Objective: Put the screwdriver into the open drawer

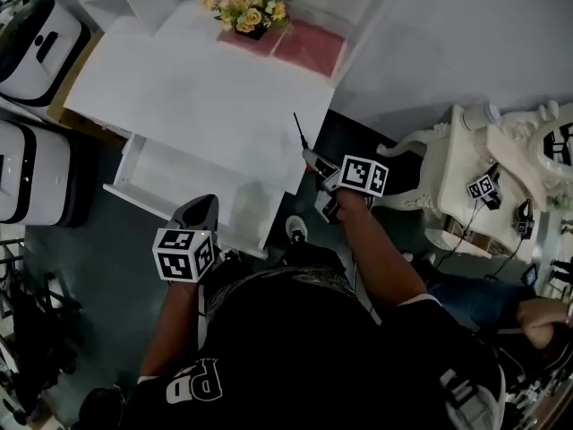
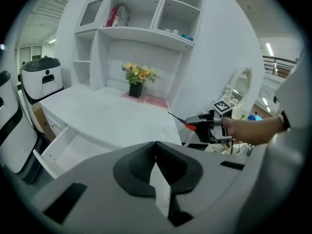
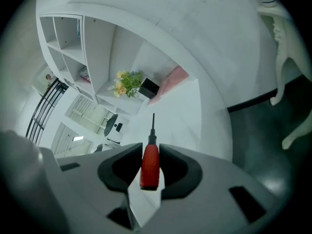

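Note:
The screwdriver (image 1: 303, 141) has a red handle (image 3: 150, 162) and a thin dark shaft pointing away over the white desk (image 1: 197, 97). My right gripper (image 1: 317, 165) is shut on the handle, just off the desk's right edge; the left gripper view shows it too (image 2: 197, 125). The open drawer (image 1: 128, 164) juts from the desk front, white and shallow, left of the screwdriver. My left gripper (image 1: 204, 204) hovers at the drawer's near corner. Its jaws (image 2: 156, 145) touch at the tips with nothing between them.
A vase of yellow flowers (image 1: 243, 12) and a pink mat (image 1: 306, 45) sit at the back of the desk. White machines (image 1: 31, 38) stand on the left. An ornate white stand (image 1: 470, 164) with cables is on the right. Shelves (image 2: 146, 13) rise above the desk.

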{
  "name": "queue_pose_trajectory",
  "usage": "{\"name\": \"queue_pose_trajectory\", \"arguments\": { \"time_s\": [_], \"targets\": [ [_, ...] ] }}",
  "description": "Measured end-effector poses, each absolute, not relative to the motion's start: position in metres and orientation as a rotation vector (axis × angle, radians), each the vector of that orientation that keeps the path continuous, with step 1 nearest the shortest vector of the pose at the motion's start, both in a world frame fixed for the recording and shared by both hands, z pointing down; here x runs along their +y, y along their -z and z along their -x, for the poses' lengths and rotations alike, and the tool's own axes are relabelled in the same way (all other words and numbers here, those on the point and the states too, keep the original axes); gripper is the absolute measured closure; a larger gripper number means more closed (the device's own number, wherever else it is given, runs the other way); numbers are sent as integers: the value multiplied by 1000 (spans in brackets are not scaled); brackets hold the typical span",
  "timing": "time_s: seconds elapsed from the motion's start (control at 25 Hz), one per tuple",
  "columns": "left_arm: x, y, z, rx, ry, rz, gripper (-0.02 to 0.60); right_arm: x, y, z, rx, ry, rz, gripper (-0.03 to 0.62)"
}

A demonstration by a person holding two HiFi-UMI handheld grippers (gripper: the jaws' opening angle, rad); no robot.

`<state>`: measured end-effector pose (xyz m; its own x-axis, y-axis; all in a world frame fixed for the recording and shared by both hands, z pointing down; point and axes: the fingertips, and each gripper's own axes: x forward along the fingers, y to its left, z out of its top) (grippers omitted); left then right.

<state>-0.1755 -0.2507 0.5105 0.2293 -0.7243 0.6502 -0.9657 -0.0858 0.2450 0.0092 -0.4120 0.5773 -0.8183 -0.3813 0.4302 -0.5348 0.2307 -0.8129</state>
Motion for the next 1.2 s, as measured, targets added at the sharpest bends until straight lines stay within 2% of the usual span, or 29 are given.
{"name": "queue_pose_trajectory", "arguments": {
  "time_s": [1.2],
  "targets": [
    [-217, -519, 242, -1225, -573, -2150, 566, -291, -579, 29, -2264, -1743, -1257, 480]
  ]
}}
